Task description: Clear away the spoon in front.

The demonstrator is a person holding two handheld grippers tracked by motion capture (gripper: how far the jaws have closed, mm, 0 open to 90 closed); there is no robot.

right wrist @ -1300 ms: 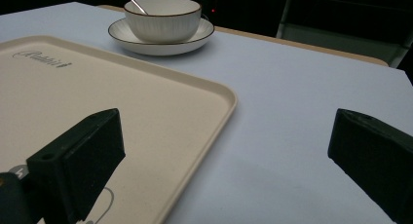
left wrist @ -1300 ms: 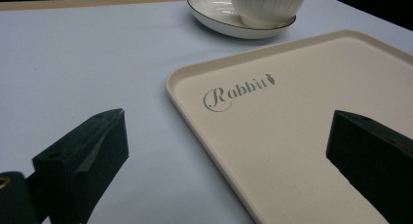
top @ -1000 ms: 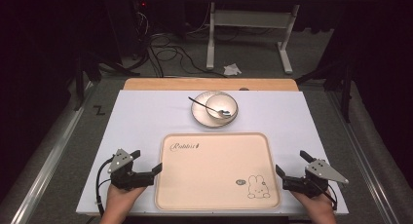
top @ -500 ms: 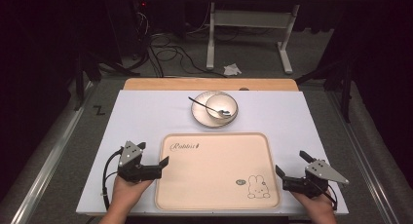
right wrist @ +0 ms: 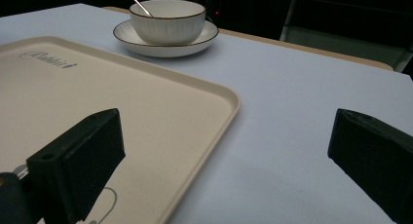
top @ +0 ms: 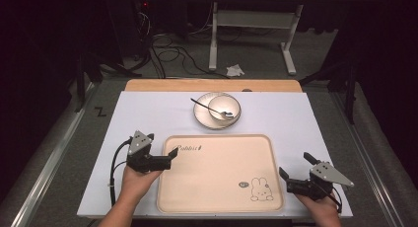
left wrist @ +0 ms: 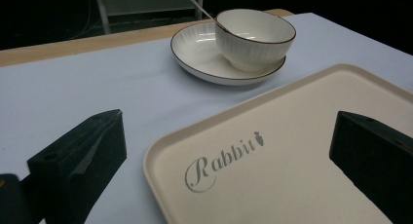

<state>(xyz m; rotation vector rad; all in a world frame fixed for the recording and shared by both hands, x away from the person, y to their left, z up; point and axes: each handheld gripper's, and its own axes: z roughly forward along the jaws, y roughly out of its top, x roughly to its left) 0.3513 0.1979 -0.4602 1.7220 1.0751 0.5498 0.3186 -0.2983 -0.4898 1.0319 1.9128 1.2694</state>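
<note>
Both my tongs are spread wide with nothing in them. My left gripper sits at the left rim of the cream rectangular plastic tray, up near its far-left corner by the grey "Rabbit" lettering; in the left gripper view one jaw hangs over the white table surface and the other over the tray floor, so the rim runs between them. Can't tell from these angles whether either jaw touches the tray. My right gripper is at the tray's right edge near the close-right corner, beside the small rabbit drawing; in the right gripper view one jaw is above the tray, the other above bare table, with the rim passing between. The tray lies flat at the near middle of the table, nothing on it. Just beyond its far edge and apart from it, a white ribbed ceramic bowl with a dark rim stands on a matching white saucer plate, with a metal spoon in the bowl, handle leaning out toward the left. A strip of bare wood shows at the table's far edge.
</note>
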